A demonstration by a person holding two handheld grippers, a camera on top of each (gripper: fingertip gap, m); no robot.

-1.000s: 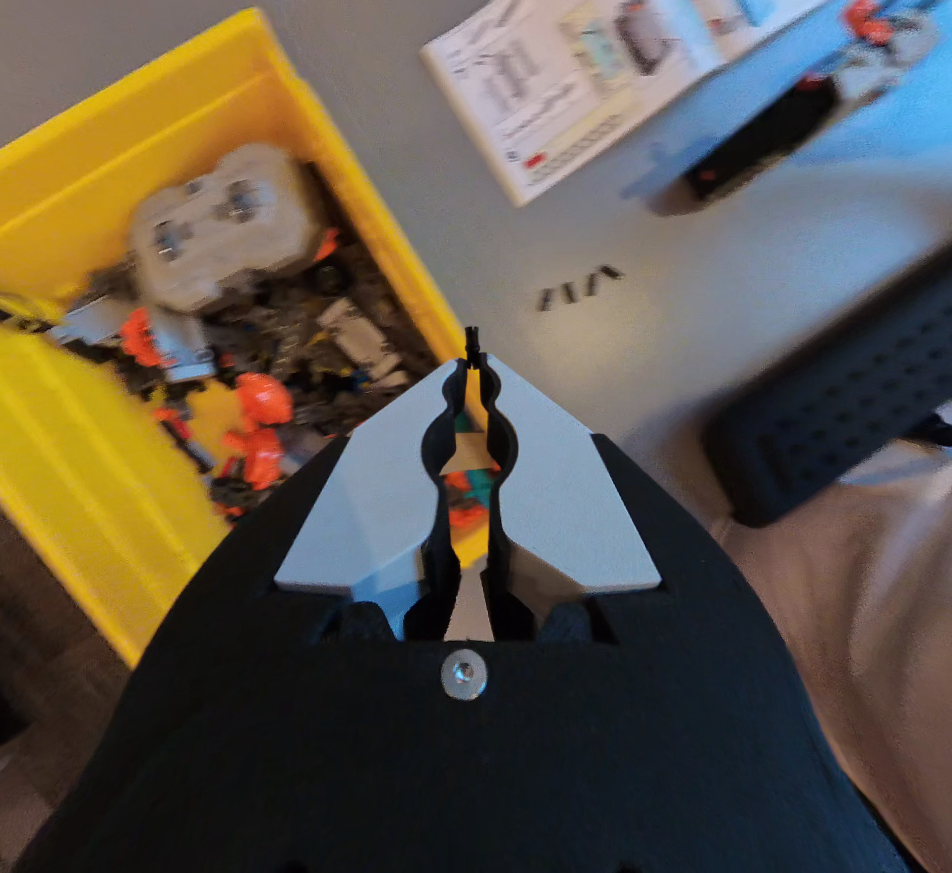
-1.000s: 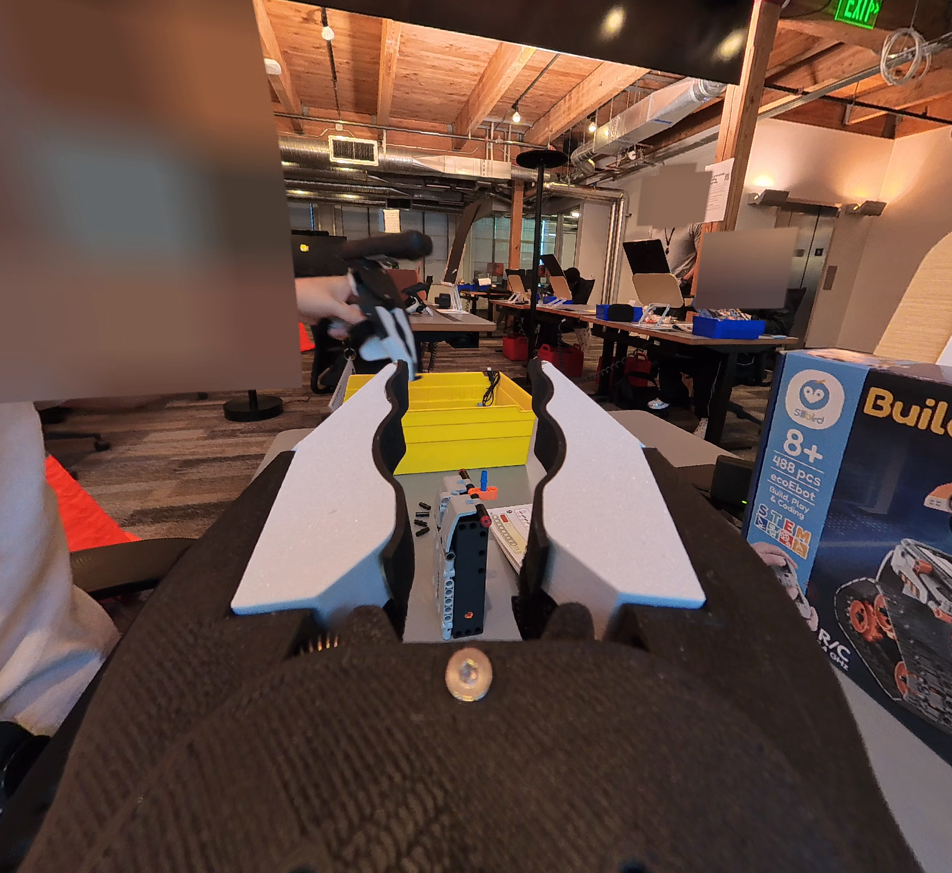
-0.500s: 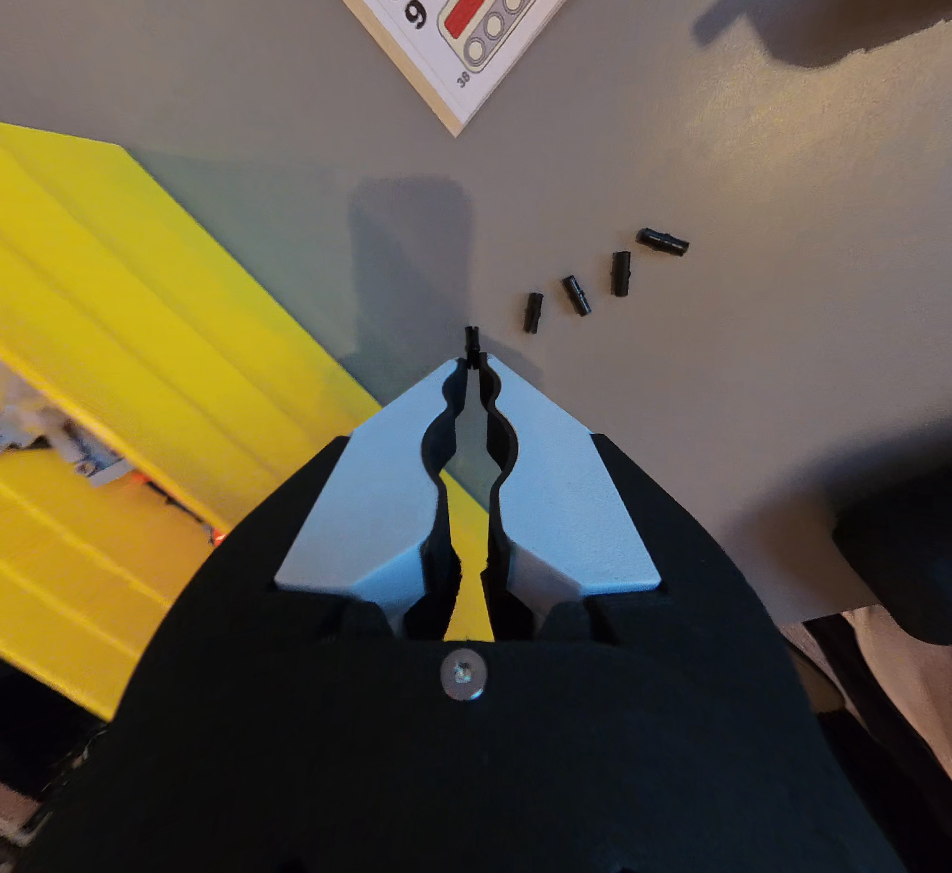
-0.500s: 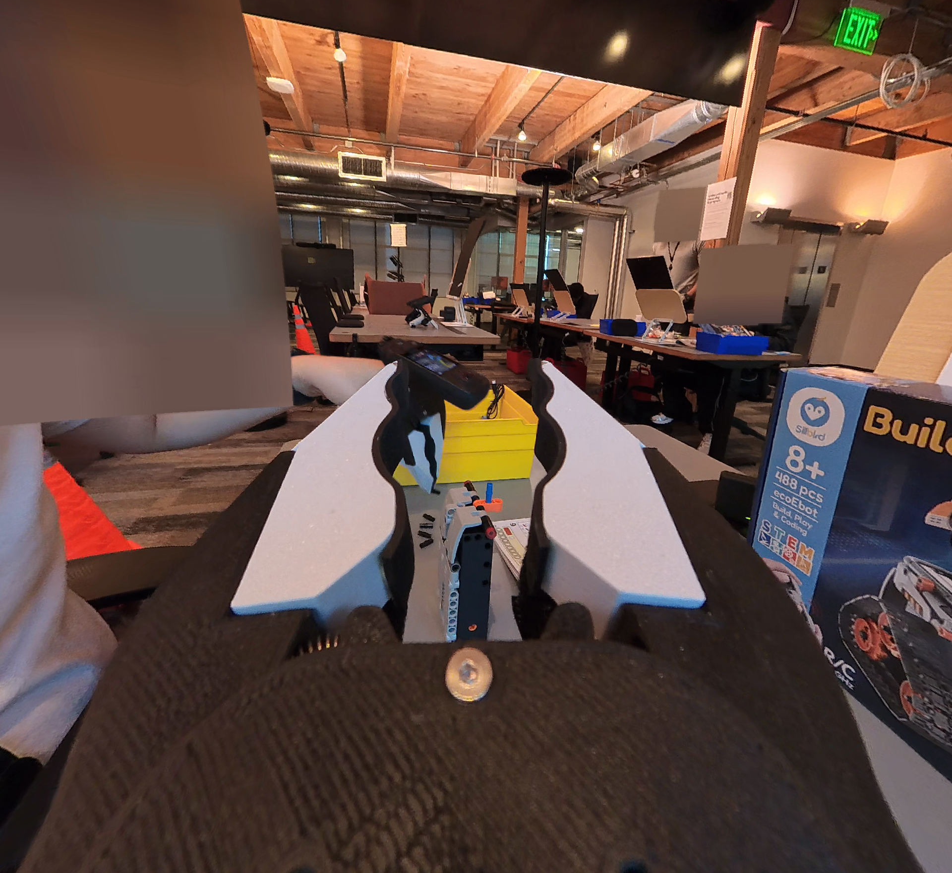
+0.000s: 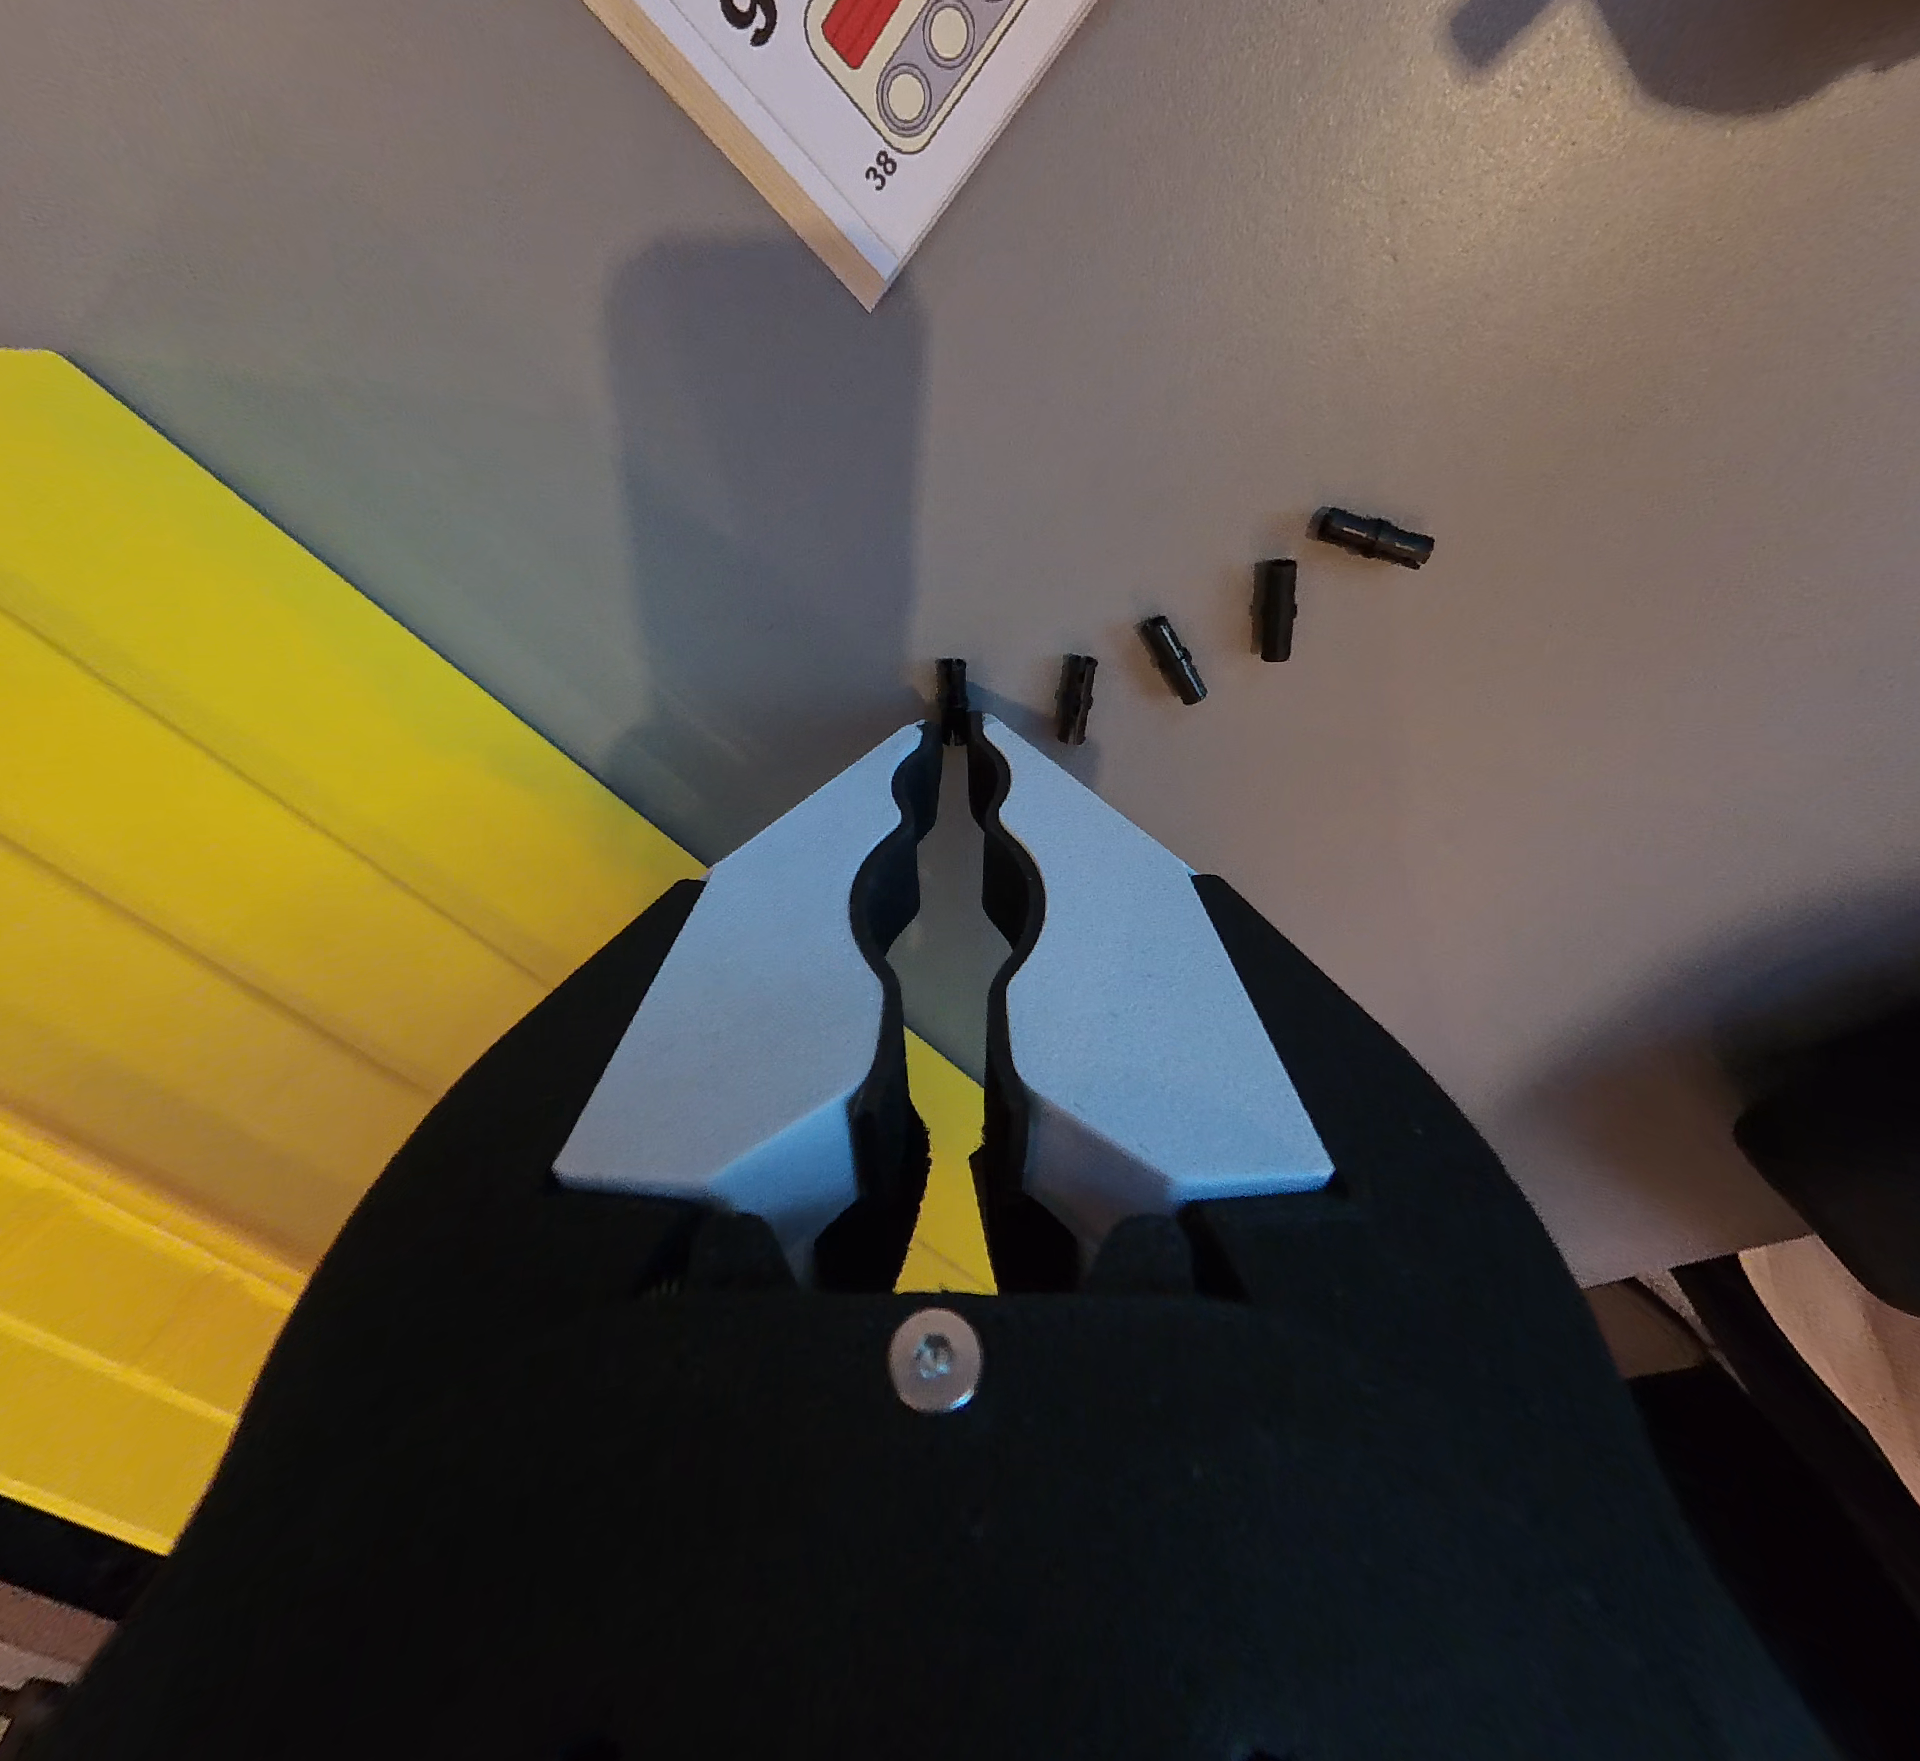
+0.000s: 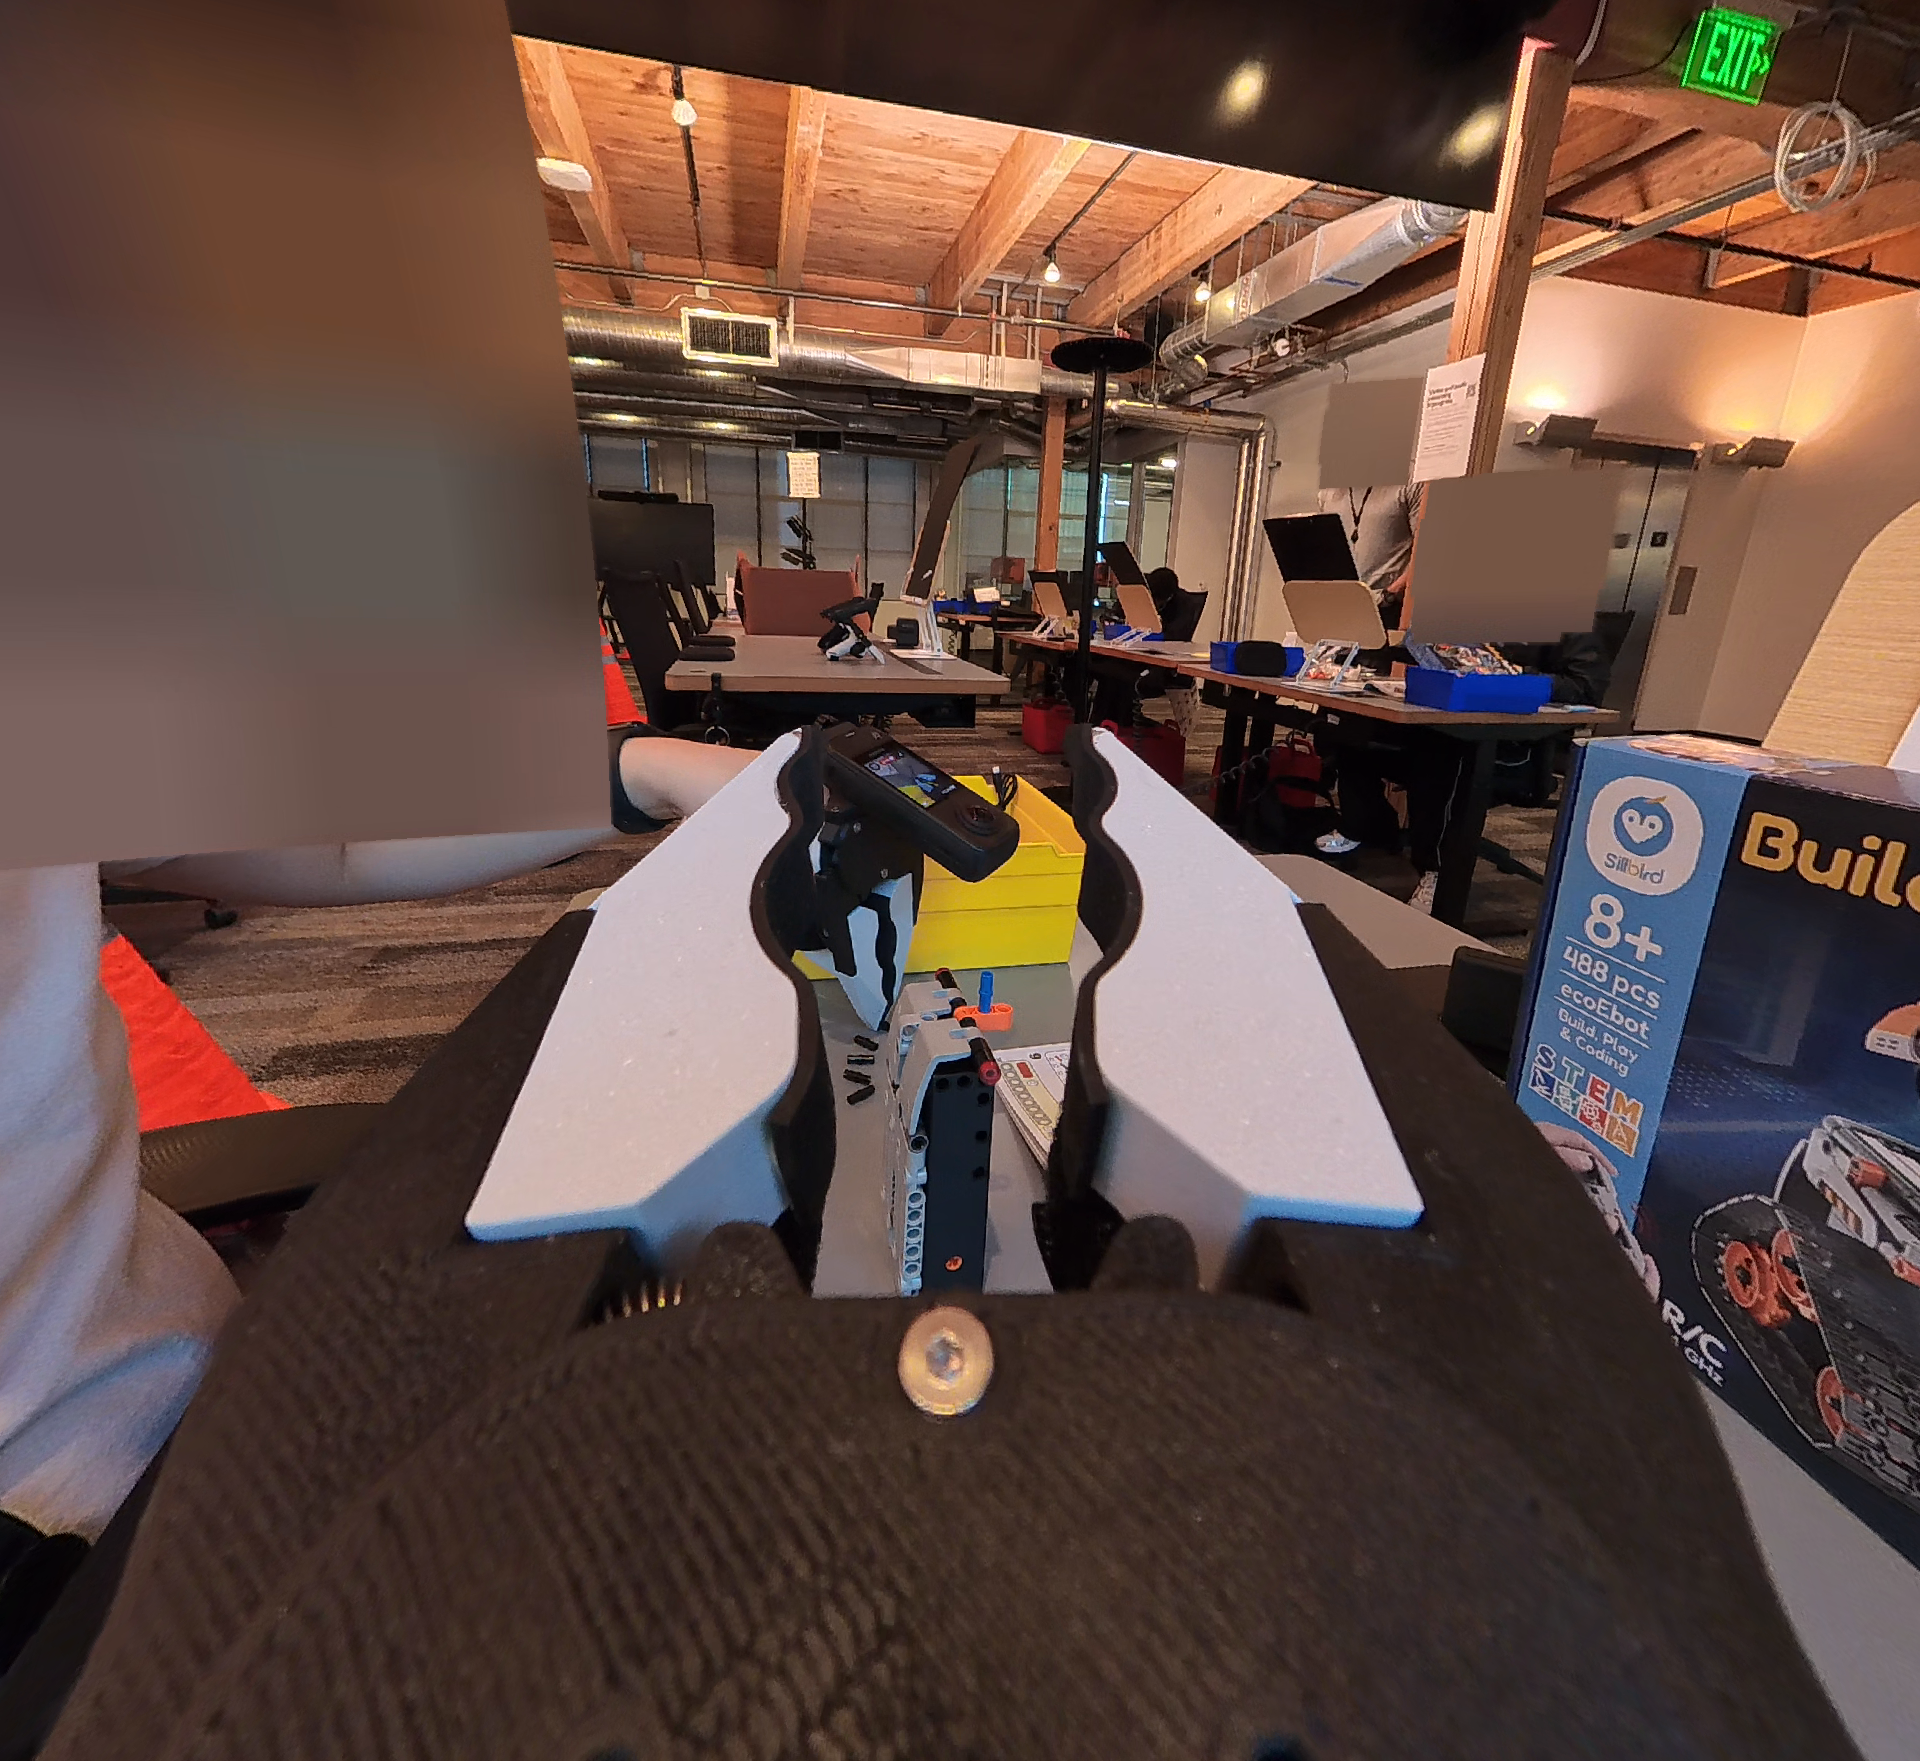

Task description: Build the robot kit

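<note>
Left gripper (image 5: pixel 958 737): fingers narrow, pinching a black pin (image 5: pixel 950 685) low over the bench (image 5: pixel 1351 340), just beside four loose pins (image 5: pixel 1176 660). Right gripper (image 6: pixel 940 755): fingers wide, empty, toy block (image 6: pixel 940 1161) between them, apart.

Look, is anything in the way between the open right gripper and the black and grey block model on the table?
Nothing visible does. The open right gripper points at the block model lying on the table straight ahead, framed between its fingers. The left gripper, shut on a black pin, is beyond the model.
</note>
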